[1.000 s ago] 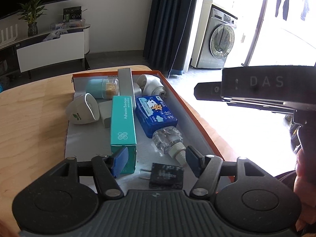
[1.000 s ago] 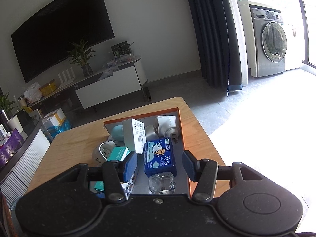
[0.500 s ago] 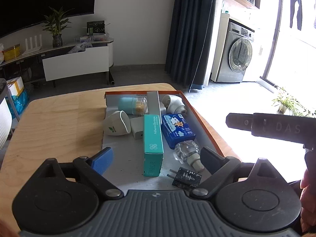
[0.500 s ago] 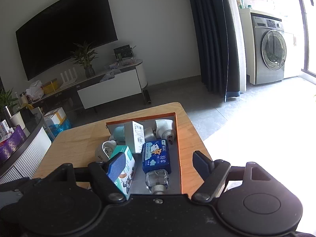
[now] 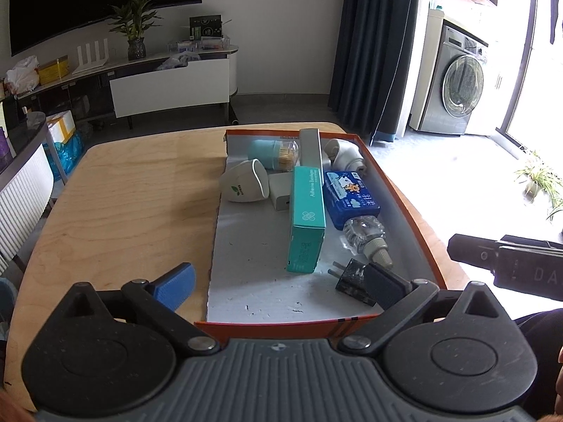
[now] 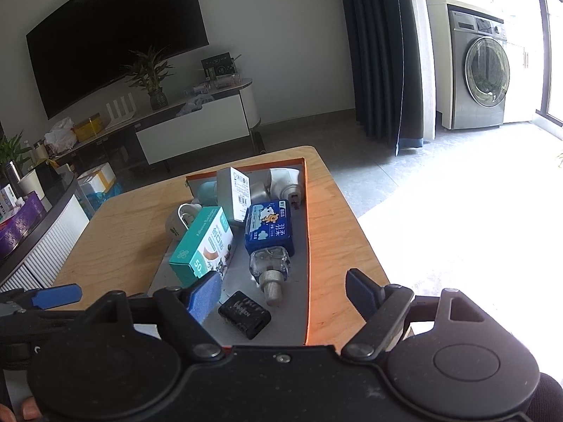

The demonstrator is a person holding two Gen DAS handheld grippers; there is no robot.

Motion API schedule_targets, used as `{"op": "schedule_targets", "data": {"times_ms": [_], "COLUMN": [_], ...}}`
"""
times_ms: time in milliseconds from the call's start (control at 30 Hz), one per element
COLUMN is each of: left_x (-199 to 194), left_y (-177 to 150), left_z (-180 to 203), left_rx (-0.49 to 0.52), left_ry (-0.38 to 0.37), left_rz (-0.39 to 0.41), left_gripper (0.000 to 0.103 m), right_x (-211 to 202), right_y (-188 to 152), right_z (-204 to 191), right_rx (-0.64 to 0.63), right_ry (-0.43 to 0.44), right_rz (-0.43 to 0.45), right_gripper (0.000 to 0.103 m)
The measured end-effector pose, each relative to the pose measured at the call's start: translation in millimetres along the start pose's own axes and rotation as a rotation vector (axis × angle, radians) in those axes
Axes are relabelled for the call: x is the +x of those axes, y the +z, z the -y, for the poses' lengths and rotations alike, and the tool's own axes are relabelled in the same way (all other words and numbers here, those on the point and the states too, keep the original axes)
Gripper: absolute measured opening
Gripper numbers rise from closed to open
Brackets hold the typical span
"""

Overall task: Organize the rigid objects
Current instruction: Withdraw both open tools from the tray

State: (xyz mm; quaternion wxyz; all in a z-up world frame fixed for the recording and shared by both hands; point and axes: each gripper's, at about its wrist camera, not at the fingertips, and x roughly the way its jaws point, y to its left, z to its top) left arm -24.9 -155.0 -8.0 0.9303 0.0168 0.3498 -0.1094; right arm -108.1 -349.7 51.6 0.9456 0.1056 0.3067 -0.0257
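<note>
Black tool (image 5: 281, 281) bodies, blue ribbed pads (image 5: 176, 283), silver pivot screws.

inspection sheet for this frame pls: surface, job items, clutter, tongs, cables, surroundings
Surface: wooden table, bare outside the tray.
Job's things: orange-rimmed tray holds teal box, blue pack, clear bottle, black plug adapter, white cup, toothpick jar.
Clutter: nothing seen.
Tongs: left tongs and right tongs open, empty, jaws just widened.
Cables: nothing seen.
Surroundings: TV, washing machine, curtain.
</note>
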Motion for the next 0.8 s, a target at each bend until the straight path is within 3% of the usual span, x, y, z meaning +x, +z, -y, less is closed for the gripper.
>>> {"op": "schedule_targets", "data": {"times_ms": [800], "left_x": [5], "left_y": [-4], "left_z": [-5], "left_rx": [-0.019], "left_ry": [0.015], "left_rz": [-0.03], "left_gripper": [0.103], "right_x": [12], "right_y": [-13], "right_z": [-5], "right_rx": [-0.02], "right_ry": [0.026], "right_rz": [-0.085], "right_gripper": [0.092]}}
